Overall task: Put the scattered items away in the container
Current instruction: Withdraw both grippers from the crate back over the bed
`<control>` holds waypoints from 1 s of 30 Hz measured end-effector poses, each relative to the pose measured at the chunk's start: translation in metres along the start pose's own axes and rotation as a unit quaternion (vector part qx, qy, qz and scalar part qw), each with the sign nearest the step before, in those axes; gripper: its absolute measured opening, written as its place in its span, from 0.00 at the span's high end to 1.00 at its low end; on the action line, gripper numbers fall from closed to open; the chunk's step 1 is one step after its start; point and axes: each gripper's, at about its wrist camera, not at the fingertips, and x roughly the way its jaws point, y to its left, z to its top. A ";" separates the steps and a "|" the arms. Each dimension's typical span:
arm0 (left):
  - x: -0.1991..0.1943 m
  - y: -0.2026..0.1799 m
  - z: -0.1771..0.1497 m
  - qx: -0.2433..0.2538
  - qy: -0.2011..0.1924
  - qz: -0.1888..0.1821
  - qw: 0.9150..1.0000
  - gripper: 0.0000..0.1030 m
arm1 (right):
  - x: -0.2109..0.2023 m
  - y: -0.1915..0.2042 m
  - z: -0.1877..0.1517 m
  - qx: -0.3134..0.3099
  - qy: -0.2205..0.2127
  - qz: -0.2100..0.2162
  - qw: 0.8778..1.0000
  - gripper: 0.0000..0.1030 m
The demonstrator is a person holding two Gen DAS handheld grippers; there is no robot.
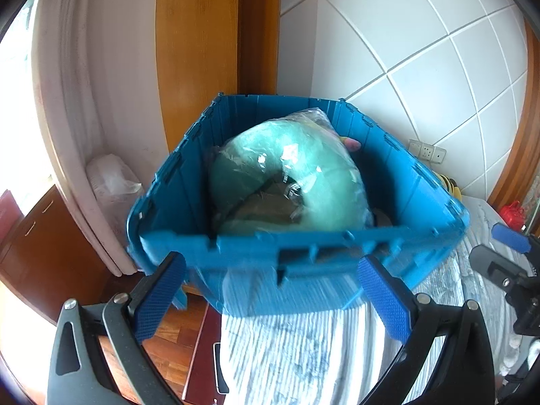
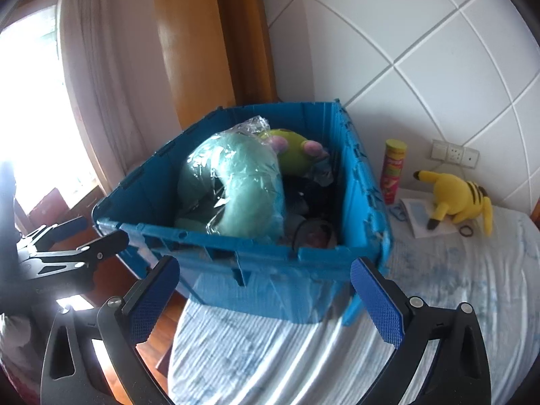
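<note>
You are standing at a bed (image 2: pixel 438 287) with a striped sheet, and a big blue crate (image 2: pixel 270 263) is sitting on its corner, right in front of both your grippers. The crate is already holding a lot: a mint green neck pillow (image 2: pixel 236 182) in a clear bag, a green plush toy (image 2: pixel 293 150) behind it, and some dark things lower down that are too hard to make out.

Three things are waiting on the bed past the crate's right side, near the wall sockets (image 2: pixel 454 155). The yellow plush toy (image 2: pixel 455 199) is sitting on a flat packet or paper (image 2: pixel 418 216). The tall chip can (image 2: pixel 393 172) is standing upright just beside the crate, so its long side is pointing up and down. Some small bands are lying near them too.

All of this is lying ahead and to the right of your right gripper (image 2: pixel 270 300). Your left gripper (image 1: pixel 270 298) is facing the crate's other end, so I think the right one is nearer for the next pick.

Both grippers are holding their fingers wide apart with nothing between them.

The can has a red and green label, but the writing is too blurry to read.
</note>
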 end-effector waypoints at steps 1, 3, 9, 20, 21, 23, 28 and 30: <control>-0.004 -0.005 -0.005 -0.001 0.000 -0.004 1.000 0.00 | -0.008 -0.002 -0.006 -0.005 -0.012 -0.001 1.000 0.00; -0.013 -0.016 -0.014 -0.001 0.003 -0.011 1.000 0.00 | -0.021 -0.005 -0.017 -0.019 -0.025 0.002 0.999 0.00; -0.034 -0.049 -0.039 0.018 0.010 -0.020 1.000 0.00 | -0.036 -0.023 -0.055 0.002 0.015 0.032 0.999 0.00; -0.065 -0.089 -0.079 0.037 0.023 -0.031 0.999 0.00 | -0.108 -0.053 -0.093 0.064 -0.028 0.021 0.997 0.00; -0.067 -0.093 -0.083 0.040 0.025 -0.033 0.998 0.00 | -0.116 -0.053 -0.095 0.062 -0.036 0.014 0.997 0.00; -0.072 -0.101 -0.091 0.045 0.029 -0.035 0.998 0.00 | -0.123 -0.058 -0.102 0.064 -0.030 0.006 0.997 0.00; -0.083 -0.121 -0.106 0.058 0.034 -0.030 0.997 0.00 | -0.132 -0.079 -0.124 0.078 0.009 -0.025 0.997 0.00; -0.087 -0.126 -0.110 0.057 0.035 -0.029 0.997 0.00 | -0.138 -0.086 -0.133 0.081 0.014 -0.036 0.996 0.00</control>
